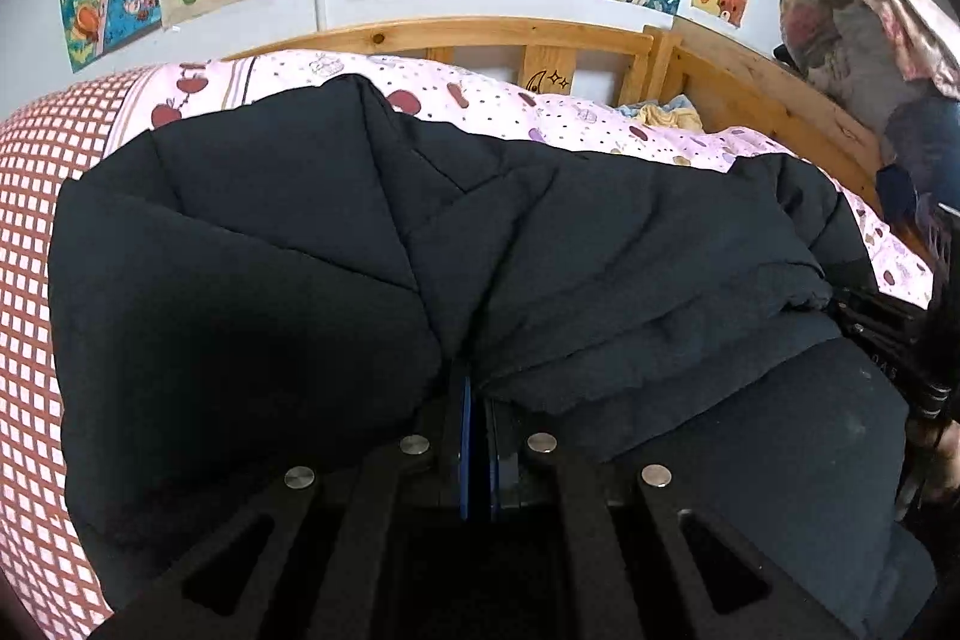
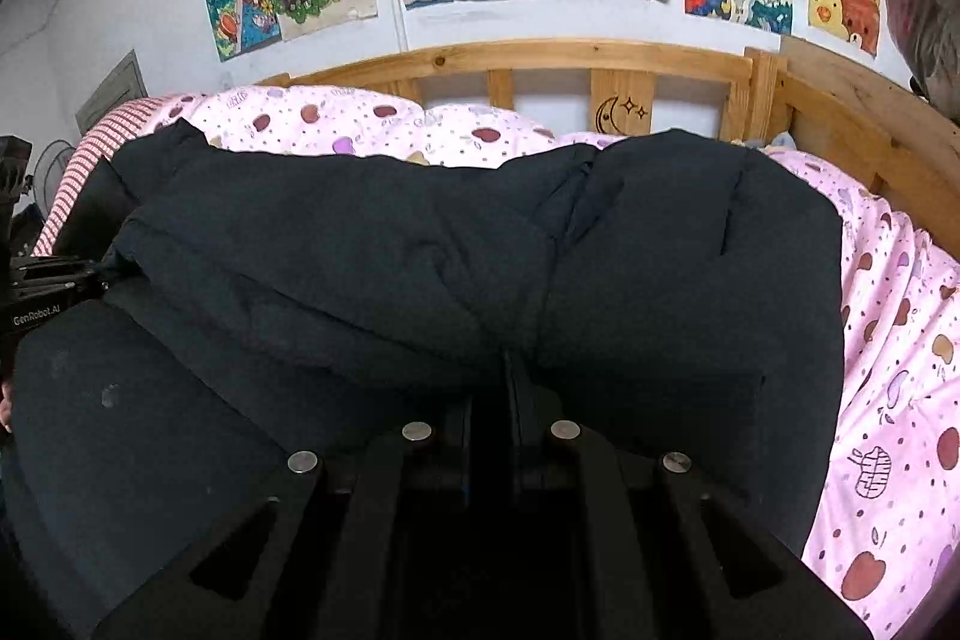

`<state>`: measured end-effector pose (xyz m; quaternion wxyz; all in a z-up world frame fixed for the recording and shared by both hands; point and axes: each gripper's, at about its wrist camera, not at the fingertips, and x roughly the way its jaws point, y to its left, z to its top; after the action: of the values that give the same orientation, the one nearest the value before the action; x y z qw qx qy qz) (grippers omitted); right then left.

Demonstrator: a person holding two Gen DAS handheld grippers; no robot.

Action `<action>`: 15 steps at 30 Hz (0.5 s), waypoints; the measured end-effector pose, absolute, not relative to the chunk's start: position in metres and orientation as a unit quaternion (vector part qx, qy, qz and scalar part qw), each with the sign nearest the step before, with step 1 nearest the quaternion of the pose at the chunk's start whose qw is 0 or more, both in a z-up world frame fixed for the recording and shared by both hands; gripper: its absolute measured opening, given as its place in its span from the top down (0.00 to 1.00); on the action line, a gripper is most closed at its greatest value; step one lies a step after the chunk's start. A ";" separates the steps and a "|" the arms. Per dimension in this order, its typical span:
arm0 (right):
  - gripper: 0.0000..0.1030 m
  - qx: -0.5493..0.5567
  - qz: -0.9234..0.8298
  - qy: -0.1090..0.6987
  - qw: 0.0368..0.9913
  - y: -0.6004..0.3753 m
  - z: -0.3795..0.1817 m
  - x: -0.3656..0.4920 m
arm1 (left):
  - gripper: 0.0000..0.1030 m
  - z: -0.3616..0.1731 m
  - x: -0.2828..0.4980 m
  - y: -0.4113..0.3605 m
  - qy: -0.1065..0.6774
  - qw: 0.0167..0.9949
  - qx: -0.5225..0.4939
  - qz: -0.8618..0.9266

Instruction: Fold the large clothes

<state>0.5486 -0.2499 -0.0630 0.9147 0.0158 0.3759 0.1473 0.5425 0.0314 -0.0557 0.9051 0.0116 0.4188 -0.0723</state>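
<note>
- Both of my grippers are clamped on the near edge of the black padded jacket (image 1: 288,244), which lies across the pink apple-print bedding (image 2: 888,400) inside the wooden bed frame (image 1: 492,34).
- Left gripper (image 1: 477,400): fingers pressed together with fabric pinched between them.
- Right gripper (image 2: 510,388): likewise closed on the hem.
- Progress, as I judge it: partway. The jacket is bunched, with panels already overlapping, but no compact fold yet; further folds remain.
- Pose: both grippers low, pointing toward the headboard, side by side.

Jacket (image 1: 300,250) on bed (image 2: 888,340), headboard (image 2: 540,58) behind
</note>
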 end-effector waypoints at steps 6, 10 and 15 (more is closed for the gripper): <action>0.88 0.027 0.163 0.368 0.915 -0.262 -0.035 0.536 | 0.91 -0.024 0.532 0.044 0.384 0.919 -0.015 -0.087; 0.88 0.042 0.173 0.351 0.919 -0.274 -0.010 0.529 | 0.90 0.003 0.521 0.052 0.345 0.933 -0.027 -0.101; 0.88 0.088 0.165 0.332 0.924 -0.284 0.017 0.555 | 0.88 0.038 0.528 0.043 0.289 0.951 -0.026 -0.104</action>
<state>0.5553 -0.2836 0.0172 0.9245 0.0882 0.3323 0.1646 0.5275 0.0430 0.0376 0.9512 -0.0264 0.2893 -0.1044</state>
